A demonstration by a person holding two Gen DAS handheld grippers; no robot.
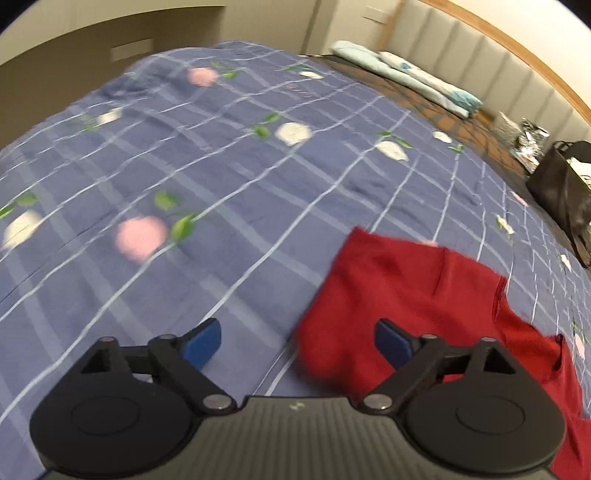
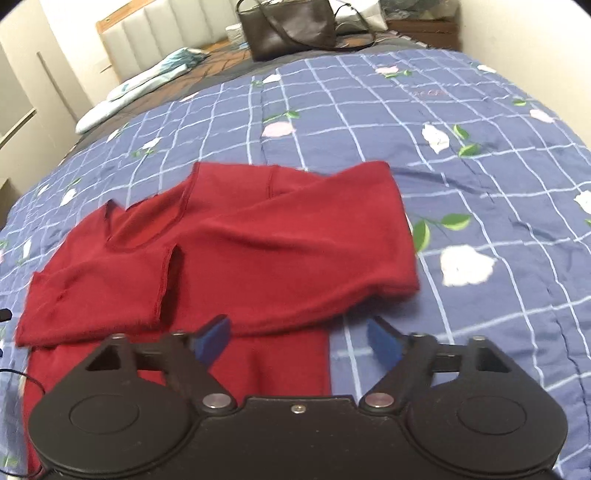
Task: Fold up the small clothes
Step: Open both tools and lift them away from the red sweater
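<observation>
A dark red garment (image 2: pixel 236 243) lies on the blue checked bedspread (image 2: pixel 461 184), partly folded, one layer laid over another. In the left wrist view the same red garment (image 1: pixel 413 295) fills the lower right. My left gripper (image 1: pixel 297 341) hovers open above the garment's left edge; its right blue pad (image 1: pixel 393 341) is over the cloth and its left pad over the bedspread. My right gripper (image 2: pixel 299 341) is open too, above the garment's near right edge, with nothing between its fingers.
A dark handbag (image 2: pixel 291 26) sits at the head of the bed. Light blue folded bedding (image 1: pixel 406 77) lies along the padded headboard (image 1: pixel 480 48). The flowered bedspread (image 1: pixel 184 184) stretches wide to the left of the garment.
</observation>
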